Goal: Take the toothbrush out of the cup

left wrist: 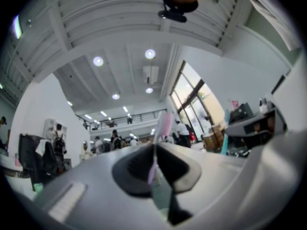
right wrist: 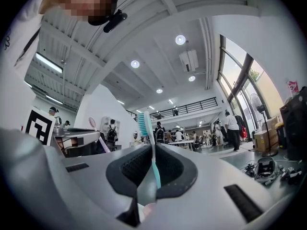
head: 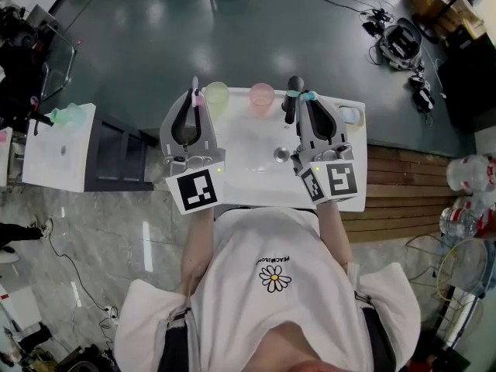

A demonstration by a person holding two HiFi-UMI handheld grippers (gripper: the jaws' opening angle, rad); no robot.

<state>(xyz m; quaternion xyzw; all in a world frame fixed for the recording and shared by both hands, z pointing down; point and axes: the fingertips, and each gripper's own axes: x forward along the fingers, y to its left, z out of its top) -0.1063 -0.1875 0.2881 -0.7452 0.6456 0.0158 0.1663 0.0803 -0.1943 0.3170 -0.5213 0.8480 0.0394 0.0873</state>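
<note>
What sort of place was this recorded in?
Probably a large lab or workshop hall, not a bathroom: a washbasin stand on open floor, cables and gear nearby, a balcony above.

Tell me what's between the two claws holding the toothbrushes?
In the head view, a green cup and a pink cup stand between the left claw and the right claw, at the back of the white sink.

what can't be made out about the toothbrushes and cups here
- lower handle of the pink toothbrush: left gripper view, buried between the shut jaws
- lower handle of the teal toothbrush: right gripper view, likewise
- contents of the green cup and pink cup: head view, too small
</note>
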